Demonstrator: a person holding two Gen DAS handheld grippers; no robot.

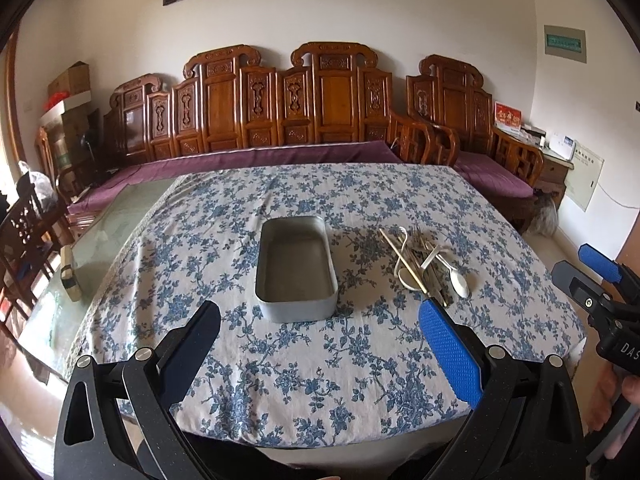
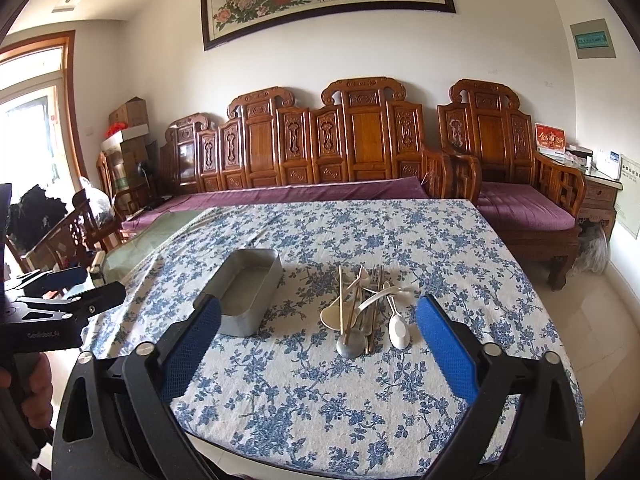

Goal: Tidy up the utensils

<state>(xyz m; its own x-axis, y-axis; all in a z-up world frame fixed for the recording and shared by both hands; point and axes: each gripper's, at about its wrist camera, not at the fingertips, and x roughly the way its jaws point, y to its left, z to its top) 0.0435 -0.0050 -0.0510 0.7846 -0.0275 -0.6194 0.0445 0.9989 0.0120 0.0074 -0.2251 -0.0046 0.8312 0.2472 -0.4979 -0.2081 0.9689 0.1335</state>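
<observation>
An empty grey metal tin [image 1: 295, 270] sits on the blue floral tablecloth [image 1: 320, 380]; it also shows in the right wrist view [image 2: 244, 294]. To its right lies a pile of utensils [image 1: 428, 264]: white spoons, chopsticks, forks, a metal spoon, also in the right wrist view [image 2: 366, 312]. My left gripper [image 1: 320, 312] is open and empty, held in front of the tin. My right gripper [image 2: 318, 308] is open and empty, held in front of the pile; it shows at the right edge of the left wrist view [image 1: 592, 276].
The tablecloth [image 2: 320, 400] covers a glass-topped table [image 1: 120, 216]. A carved wooden sofa [image 1: 280, 112] with purple cushions stands behind the table. Wooden chairs [image 1: 28, 232] stand at the left. The near table edge is just below the grippers.
</observation>
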